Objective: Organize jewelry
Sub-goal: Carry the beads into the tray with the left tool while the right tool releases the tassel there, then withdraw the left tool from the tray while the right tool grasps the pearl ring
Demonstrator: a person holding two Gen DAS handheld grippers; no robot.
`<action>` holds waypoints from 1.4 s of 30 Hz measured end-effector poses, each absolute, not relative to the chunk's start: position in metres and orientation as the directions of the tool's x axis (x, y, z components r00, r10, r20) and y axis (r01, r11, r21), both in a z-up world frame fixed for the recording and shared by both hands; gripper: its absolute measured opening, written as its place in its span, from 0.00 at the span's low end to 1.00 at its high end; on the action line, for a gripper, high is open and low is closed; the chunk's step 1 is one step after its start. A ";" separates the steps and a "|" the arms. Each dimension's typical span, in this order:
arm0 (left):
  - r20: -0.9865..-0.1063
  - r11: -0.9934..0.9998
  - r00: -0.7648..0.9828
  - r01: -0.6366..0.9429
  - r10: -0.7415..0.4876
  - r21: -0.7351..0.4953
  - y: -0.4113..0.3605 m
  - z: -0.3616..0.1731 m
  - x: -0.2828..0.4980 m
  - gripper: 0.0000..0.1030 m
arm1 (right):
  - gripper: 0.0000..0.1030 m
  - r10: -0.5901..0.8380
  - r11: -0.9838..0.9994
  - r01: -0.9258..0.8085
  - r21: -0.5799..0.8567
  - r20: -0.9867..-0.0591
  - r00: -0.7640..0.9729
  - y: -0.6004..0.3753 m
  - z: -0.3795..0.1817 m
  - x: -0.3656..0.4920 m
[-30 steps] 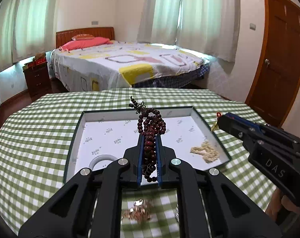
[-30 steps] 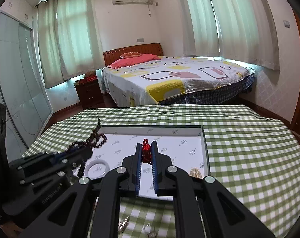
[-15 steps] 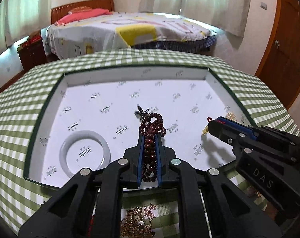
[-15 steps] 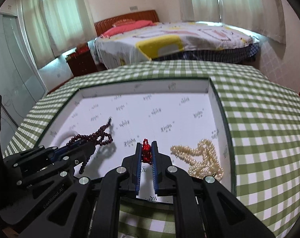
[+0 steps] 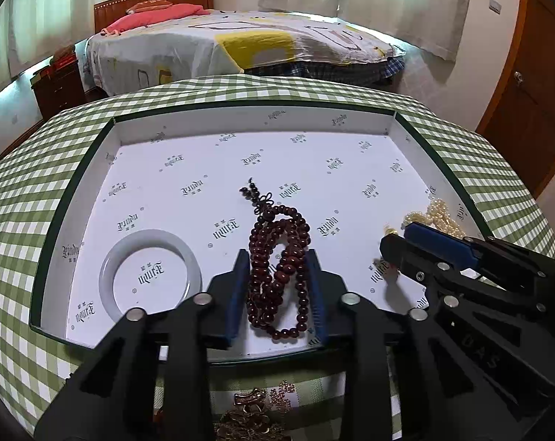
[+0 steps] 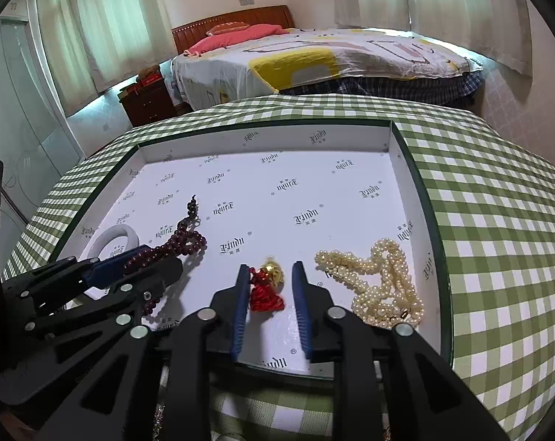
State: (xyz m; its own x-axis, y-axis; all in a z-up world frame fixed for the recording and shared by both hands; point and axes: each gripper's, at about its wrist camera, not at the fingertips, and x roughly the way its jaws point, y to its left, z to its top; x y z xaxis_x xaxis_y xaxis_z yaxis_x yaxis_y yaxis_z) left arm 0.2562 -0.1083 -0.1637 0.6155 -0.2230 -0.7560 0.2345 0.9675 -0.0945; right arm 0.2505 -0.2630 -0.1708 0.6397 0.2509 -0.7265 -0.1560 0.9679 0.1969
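Round glossy dark-red beads point(image 5: 277, 257) between opening left gripper point(image 5: 277, 286) fingers point(image 5: 238, 290).

Bangle point(image 5: 150, 271) left in tray point(image 5: 255, 119), bead string point(image 5: 277, 257) centre, tassel charm point(image 6: 265, 288) beside it, pearls point(image 6: 382, 286) right

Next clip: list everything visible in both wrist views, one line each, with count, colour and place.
box: 1, white inside, dark green rim, on the table
tablecloth: 1, green and white check, under the box
bead string: 1, dark red, box floor, between the left jaws
ring: 1, pale grey-white, box near left
pearl strand: 1, cream, box near right
tassel charm: 1, red with gold, box floor, between the right jaws
gold jewelry pile: 1, gold, on the cloth before the box
bed: 1, patterned cover, pink pillow, behind
nightstand: 1, dark wood, beside bed
left gripper: black, blue pads, jaws opening
right gripper: same, jaws opening
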 end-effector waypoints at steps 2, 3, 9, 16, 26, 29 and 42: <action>-0.756 0.968 0.616 0.234 -0.223 -0.096 -0.108 -0.163 0.256 0.33 | 0.31 0.254 0.967 -0.157 0.200 -0.723 0.642 -0.264 -0.170 0.249; -0.755 0.968 0.617 0.234 -0.222 -0.094 -0.107 -0.163 0.256 0.36 | 0.31 0.254 0.967 -0.158 0.199 -0.722 0.644 -0.264 -0.170 0.249; -0.751 0.966 0.617 0.232 -0.234 -0.111 -0.103 -0.161 0.252 0.48 | 0.32 0.255 0.967 -0.153 0.205 -0.710 0.656 -0.270 -0.165 0.245; -0.730 0.963 0.641 0.254 -0.236 -0.088 -0.105 -0.155 0.241 0.58 | 0.33 0.250 0.967 -0.146 0.208 -0.678 0.691 -0.275 -0.147 0.233; -0.686 0.963 0.687 0.260 -0.238 -0.074 -0.100 -0.132 0.224 0.61 | 0.34 0.240 0.969 -0.137 0.205 -0.651 0.720 -0.279 -0.130 0.210; -0.668 0.964 0.706 0.255 -0.234 -0.068 -0.095 -0.123 0.212 0.61 | 0.34 0.233 0.971 -0.134 0.200 -0.648 0.725 -0.279 -0.127 0.201; -0.664 0.975 0.717 0.206 -0.212 -0.089 -0.064 -0.118 0.160 0.62 | 0.34 0.226 0.974 -0.139 0.181 -0.671 0.706 -0.272 -0.140 0.157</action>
